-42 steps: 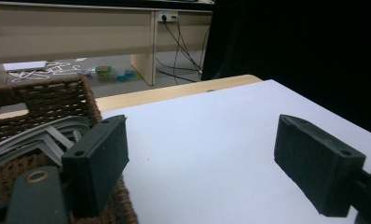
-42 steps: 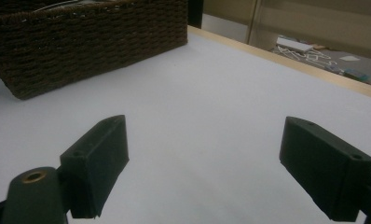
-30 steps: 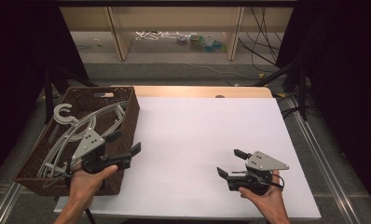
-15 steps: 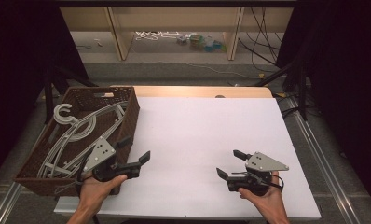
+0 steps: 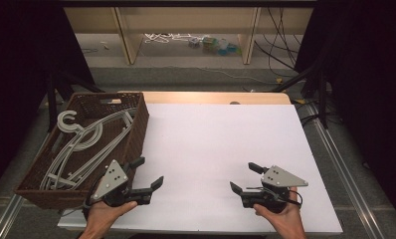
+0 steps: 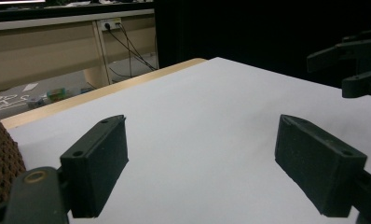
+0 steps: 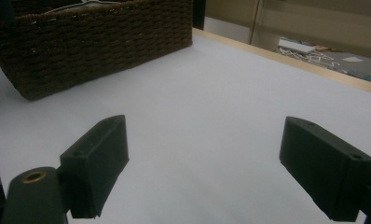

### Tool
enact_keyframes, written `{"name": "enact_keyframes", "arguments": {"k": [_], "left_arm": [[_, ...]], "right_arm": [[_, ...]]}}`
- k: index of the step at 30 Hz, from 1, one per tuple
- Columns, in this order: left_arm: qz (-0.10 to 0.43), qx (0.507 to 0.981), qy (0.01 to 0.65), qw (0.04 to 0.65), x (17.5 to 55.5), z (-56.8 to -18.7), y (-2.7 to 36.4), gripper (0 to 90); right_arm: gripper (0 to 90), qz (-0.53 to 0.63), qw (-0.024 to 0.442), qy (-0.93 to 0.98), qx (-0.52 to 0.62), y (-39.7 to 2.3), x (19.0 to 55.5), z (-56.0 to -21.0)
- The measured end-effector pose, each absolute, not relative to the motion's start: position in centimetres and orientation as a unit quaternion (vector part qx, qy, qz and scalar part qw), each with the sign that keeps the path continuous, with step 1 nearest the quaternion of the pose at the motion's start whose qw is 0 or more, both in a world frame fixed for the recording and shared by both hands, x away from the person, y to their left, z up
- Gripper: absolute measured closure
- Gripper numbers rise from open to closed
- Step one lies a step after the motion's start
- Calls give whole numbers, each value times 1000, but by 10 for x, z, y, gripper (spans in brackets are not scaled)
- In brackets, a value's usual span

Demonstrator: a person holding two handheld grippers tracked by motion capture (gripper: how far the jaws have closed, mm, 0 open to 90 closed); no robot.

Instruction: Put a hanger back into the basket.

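The hangers [image 5: 81, 144] lie in a heap inside the basket [image 5: 136, 134], which stands at the left edge of the table [image 5: 216, 139], running from near the front left corner back toward the far edge. They are pale grey, and one hook curls up at the basket's far end. In the right gripper view we see the basket's woven brown wall [image 7: 99, 42] on the white top, well apart from that gripper's jaws.

We hold the left gripper [image 5: 147, 175] just beside the basket's right wall, near the front left corner of the table, over the white surface. Its jaws are spread wide with nothing between them; in the left gripper view both black pads frame bare table, and a bit of the basket shows at the left edge [image 6: 2, 154]. It points toward the middle of the table, and none of the hangers touches it.

We hold the right gripper [image 5: 246, 178] near the front edge, right of centre, well apart from the left one and from the basket. Its jaws too stand wide apart and empty, aimed leftward across the table. Its far-off jaws also show at the upper right of the left gripper view [image 6: 356, 65].

The table's wooden rim [image 5: 206, 97] shows along the far edge.
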State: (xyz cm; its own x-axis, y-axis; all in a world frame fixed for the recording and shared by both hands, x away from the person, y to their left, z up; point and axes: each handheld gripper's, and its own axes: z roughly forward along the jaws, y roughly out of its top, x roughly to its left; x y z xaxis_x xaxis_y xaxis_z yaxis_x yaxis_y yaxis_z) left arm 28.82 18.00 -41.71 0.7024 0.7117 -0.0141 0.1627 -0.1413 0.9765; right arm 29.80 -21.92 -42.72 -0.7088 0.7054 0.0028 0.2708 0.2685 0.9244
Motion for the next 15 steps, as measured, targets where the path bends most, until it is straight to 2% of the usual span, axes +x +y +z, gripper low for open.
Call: {"name": "enact_keyframes", "arguments": {"k": [5,15], "left_arm": [[244,722,287,580,286,-423,179,160],[251,727,294,568,287,-432,179,160]], "right_arm": [[163,516,216,767,315,-219,295,-428],[163,520,206,763,322,-221,286,-431]]}}
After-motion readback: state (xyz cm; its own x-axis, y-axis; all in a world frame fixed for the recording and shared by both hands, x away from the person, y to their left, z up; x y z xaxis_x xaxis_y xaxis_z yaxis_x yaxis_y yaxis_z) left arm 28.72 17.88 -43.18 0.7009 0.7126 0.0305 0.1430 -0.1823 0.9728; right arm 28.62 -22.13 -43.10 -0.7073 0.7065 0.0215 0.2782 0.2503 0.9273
